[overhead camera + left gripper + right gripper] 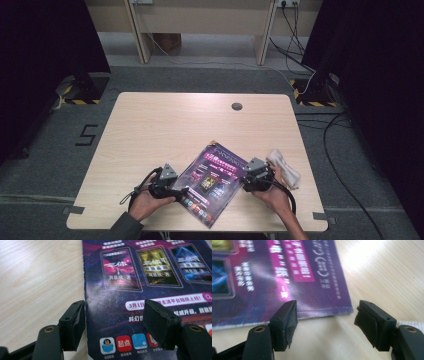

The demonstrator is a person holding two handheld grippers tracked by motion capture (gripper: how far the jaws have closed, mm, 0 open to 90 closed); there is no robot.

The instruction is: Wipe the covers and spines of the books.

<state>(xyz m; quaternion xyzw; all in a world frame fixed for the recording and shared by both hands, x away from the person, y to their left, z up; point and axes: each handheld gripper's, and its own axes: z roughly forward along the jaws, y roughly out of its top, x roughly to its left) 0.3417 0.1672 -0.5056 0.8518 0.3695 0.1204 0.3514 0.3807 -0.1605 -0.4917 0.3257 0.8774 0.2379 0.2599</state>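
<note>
Magazine (212, 183) lies flat near the table's (150, 130) front edge. I've got both jaws apart, gripping nothing: left hand-held gripper (113, 320) straddles its edge, right hand-held gripper (325, 320) faces its corner. Next, I judge, I must slide a jaw underneath.

You see a light wooden table (150, 130) on grey carpet (45, 165); black curtains (370, 75) darken both upper corners, and a pale desk frame (200, 20) stands at top centre.
</note>
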